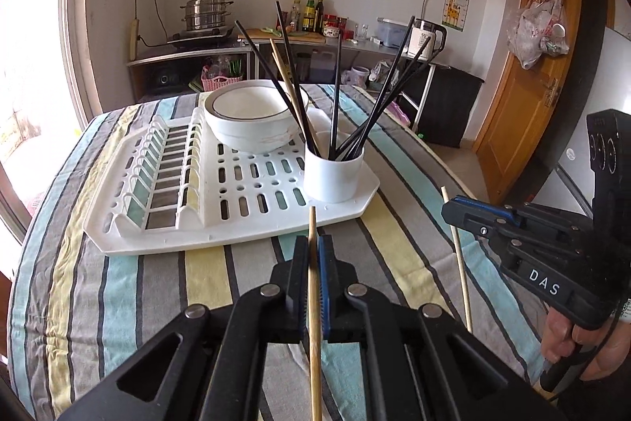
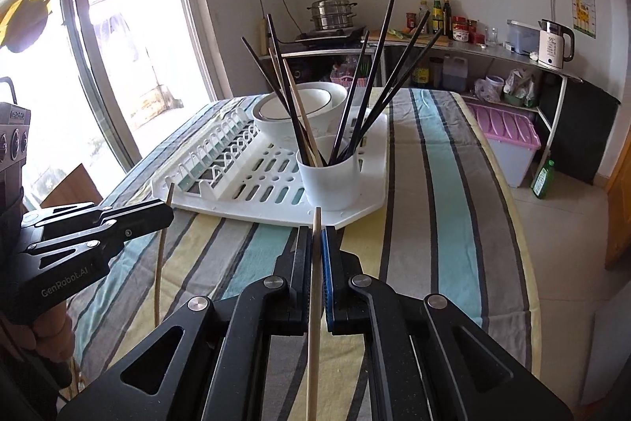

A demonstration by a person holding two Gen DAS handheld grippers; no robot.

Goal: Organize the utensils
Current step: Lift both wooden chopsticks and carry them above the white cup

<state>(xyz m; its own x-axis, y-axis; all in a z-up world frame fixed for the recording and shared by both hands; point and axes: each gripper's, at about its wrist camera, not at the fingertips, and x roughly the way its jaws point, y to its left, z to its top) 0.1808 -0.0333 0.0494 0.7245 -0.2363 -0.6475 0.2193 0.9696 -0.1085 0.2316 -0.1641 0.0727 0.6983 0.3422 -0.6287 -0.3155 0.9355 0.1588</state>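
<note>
Nearest, the left gripper (image 1: 313,255) is clenched on one wooden chopstick (image 1: 314,322) and the right gripper (image 2: 315,247) on a second wooden chopstick (image 2: 314,322), each stick standing nearly upright above the striped tablecloth (image 1: 130,287). Farther off, the white utensil cup (image 1: 333,176) stands on the near right corner of the drying rack (image 1: 205,223), already holding black and wooden chopsticks, with a bowl (image 1: 248,121) behind. The step in hand appears to be carrying; next, each stick's lower end must be steered over the cup's mouth and released.
</note>
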